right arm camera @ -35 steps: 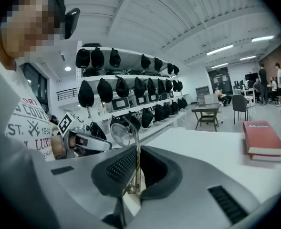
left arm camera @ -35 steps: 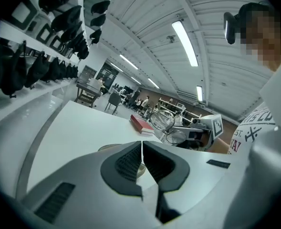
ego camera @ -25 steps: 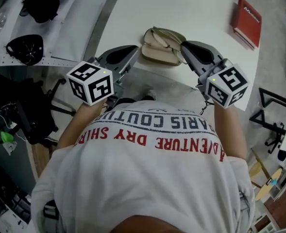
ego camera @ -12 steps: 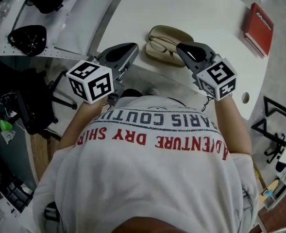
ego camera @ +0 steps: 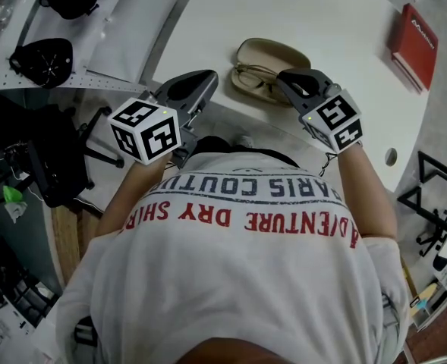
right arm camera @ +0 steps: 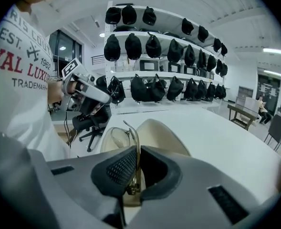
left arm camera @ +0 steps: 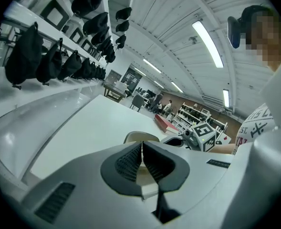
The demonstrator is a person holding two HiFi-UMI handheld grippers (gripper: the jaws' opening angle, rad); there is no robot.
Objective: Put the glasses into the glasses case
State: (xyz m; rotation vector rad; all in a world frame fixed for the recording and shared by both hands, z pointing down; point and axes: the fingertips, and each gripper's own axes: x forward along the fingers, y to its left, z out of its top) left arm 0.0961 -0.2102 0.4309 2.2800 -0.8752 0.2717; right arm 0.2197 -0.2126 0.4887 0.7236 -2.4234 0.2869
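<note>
The beige glasses case (ego camera: 275,52) lies open near the front edge of the white table (ego camera: 322,14). Thin gold-rimmed glasses (ego camera: 255,74) sit low over its nearer half. My right gripper (ego camera: 285,78) is shut on the frame at the case's right end. In the right gripper view the gold frame (right arm camera: 132,142) runs between the pads (right arm camera: 120,168), one lens (right arm camera: 117,137) over the case (right arm camera: 161,132). My left gripper (ego camera: 210,78) hangs just left of the case, jaws shut with nothing seen between them (left arm camera: 141,147); the case (left arm camera: 140,137) shows just beyond.
A red book (ego camera: 414,44) lies at the table's far right, and a small round hole (ego camera: 391,156) sits near the right edge. Black caps (ego camera: 39,59) rest on a shelf to the left, and many more hang on racks (right arm camera: 154,46). A dark chair (ego camera: 52,169) stands below left.
Both grippers have come down, the right one more, rolling as it went. The glasses have gone from tilted above the case to low over its nearer half.
</note>
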